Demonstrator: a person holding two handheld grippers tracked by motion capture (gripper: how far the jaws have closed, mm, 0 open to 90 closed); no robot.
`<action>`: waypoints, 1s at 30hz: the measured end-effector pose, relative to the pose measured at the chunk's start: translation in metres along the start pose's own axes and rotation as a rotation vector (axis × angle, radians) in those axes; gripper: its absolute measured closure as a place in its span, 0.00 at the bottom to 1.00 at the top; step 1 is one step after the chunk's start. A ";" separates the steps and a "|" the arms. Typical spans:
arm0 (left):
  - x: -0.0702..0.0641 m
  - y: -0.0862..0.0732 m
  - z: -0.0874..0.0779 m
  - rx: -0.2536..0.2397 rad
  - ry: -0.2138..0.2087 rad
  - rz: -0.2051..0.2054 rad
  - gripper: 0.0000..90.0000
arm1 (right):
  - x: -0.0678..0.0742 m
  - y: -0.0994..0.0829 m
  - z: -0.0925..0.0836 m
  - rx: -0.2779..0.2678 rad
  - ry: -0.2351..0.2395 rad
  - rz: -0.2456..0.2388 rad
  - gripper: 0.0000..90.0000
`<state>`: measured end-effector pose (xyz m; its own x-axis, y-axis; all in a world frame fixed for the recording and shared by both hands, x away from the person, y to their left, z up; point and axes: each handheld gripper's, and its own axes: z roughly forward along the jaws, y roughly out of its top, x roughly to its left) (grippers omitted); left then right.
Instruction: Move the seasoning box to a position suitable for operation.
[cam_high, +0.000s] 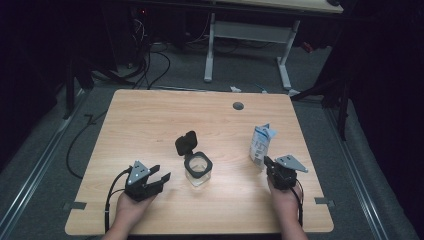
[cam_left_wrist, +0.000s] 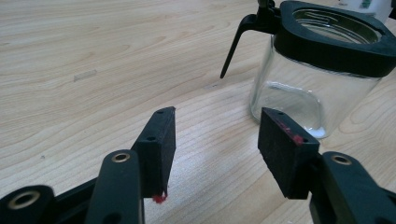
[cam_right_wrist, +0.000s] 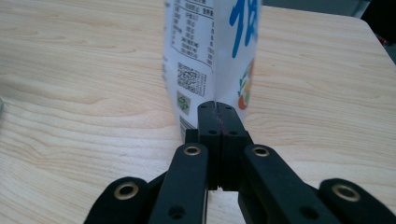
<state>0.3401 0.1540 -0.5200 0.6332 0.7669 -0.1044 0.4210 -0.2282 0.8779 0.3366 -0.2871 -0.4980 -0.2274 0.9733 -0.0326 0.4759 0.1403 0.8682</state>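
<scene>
Now hovering with left gripper (cam_high: 161, 178) spread wide near glass jar (cam_high: 198, 170) — right gripper (cam_high: 268, 162) pressing pad-to-pad, empty, just before pouch (cam_high: 260, 144).

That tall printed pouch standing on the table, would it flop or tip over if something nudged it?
Probably. The pouch stands tall on a narrow base, so a nudge near its crimped top would likely tip it. Its thin side seam, seen in the right gripper view, suggests soft, creasing walls. It looks light, so it may slide.

- A light wooden table (cam_high: 150, 120) with a round grey cable hole (cam_high: 238, 106).
- Grey carpet floor (cam_high: 50, 150), black cables (cam_high: 150, 65) trailing across it.
- Behind, a white-legged desk (cam_high: 250, 30).
- Dark surroundings; the tabletop is lit.
</scene>
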 end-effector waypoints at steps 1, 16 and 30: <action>0.000 0.000 0.000 0.003 -0.001 -0.001 0.52 | -0.002 0.000 -0.001 0.002 0.000 -0.004 1.00; 0.002 0.000 0.002 0.005 -0.037 -0.038 0.52 | -0.011 0.005 0.002 -0.021 0.100 0.047 0.62; 0.006 -0.001 0.001 -0.004 -0.026 -0.064 0.52 | -0.016 0.019 0.017 -0.021 0.087 -0.008 0.68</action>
<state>0.3444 0.1583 -0.5224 0.6214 0.7642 -0.1727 0.4588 -0.1762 0.8709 0.3638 -0.2967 -0.4890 -0.3042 0.9526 0.0025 0.4563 0.1434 0.8782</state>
